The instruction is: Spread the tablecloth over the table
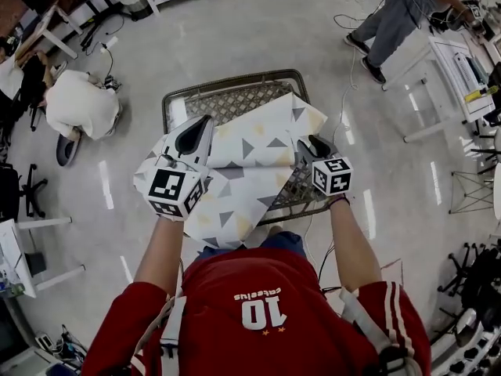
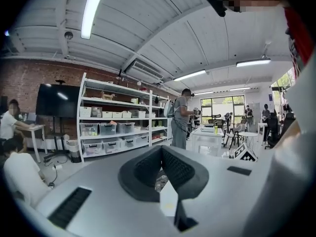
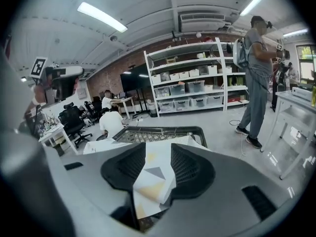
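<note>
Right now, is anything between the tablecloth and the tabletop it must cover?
Nothing visible. The tablecloth hangs from the left gripper and right gripper over the mesh table; its uncovered far part looks bare, and the rest is hidden.

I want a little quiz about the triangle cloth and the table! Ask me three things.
1. Pick one: what pattern is on the tablecloth held over the table? A) stripes B) triangles C) flowers
2. True or false: the tablecloth already lies flat and covers the whole table.
3. Fill in the gap: the left gripper and the right gripper are both shut on the ____.

Key
1. B. The triangles are grey and yellow on white.
2. False. The cloth is bunched up between the grippers, and the table's mesh top shows bare at the far side.
3. tablecloth
</note>
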`<state>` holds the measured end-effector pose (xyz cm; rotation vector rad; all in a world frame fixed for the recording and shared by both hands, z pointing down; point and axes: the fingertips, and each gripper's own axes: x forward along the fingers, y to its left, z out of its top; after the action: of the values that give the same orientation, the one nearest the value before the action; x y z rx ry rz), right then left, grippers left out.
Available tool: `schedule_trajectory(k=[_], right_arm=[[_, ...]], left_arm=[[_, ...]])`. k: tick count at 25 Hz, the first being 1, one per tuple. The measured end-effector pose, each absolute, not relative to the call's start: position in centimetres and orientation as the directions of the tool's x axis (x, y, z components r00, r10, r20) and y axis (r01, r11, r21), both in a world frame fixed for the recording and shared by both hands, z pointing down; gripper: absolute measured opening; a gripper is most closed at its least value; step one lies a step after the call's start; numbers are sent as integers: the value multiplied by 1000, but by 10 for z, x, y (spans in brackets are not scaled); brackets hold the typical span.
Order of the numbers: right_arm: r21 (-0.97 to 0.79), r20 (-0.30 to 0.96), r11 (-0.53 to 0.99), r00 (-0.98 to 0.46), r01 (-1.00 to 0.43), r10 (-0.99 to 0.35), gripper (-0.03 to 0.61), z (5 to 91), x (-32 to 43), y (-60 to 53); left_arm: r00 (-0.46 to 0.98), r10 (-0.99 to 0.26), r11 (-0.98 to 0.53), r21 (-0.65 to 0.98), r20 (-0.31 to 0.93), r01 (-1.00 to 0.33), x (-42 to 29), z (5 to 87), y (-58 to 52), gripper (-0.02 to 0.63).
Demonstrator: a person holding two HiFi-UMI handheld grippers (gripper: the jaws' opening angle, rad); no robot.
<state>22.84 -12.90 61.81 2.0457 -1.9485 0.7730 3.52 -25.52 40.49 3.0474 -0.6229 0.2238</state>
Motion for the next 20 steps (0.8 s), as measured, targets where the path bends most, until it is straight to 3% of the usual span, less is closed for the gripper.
schedule_trajectory(k=[20], right_arm=[[-447, 642, -88, -251, -890, -724, 150, 786, 221, -134]], left_arm=[[849, -451, -889, -58, 274, -453, 50, 456, -269, 6]])
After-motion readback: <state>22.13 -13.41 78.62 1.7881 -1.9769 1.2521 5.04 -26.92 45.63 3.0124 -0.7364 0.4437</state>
